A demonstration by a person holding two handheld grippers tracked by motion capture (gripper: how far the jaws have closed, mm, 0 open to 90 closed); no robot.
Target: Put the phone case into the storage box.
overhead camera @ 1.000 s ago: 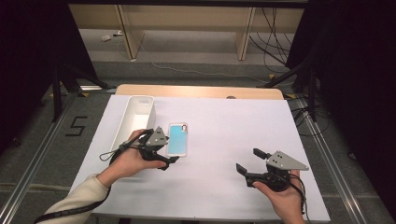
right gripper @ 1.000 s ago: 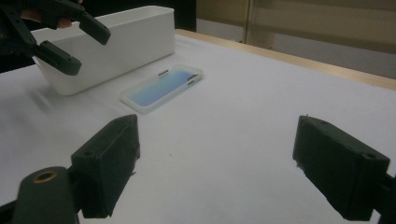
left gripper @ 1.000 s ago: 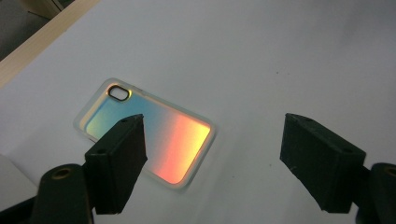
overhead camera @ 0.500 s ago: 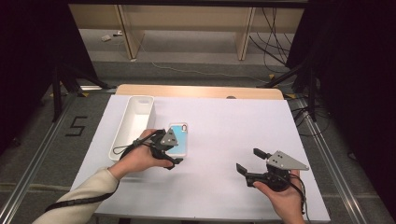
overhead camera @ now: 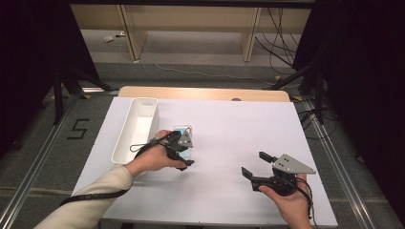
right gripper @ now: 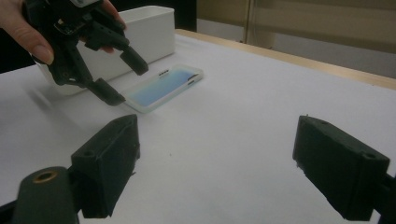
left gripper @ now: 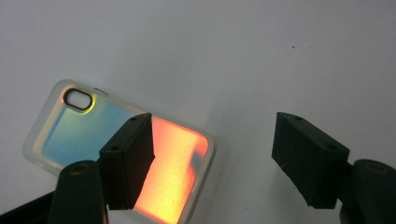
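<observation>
The left gripper hangs over the near end of the phone case, jaws apart and just now narrowing; one jaw is over the case's middle and the other past its near edge, over bare table, neither pressing on it. The case lies flat, left of the table's centre, its long left edge just beside the white bin, leaving little room there; its right side faces wide bare surface. The right gripper rests near the table's near right, well apart, jaws spread and empty.
</observation>
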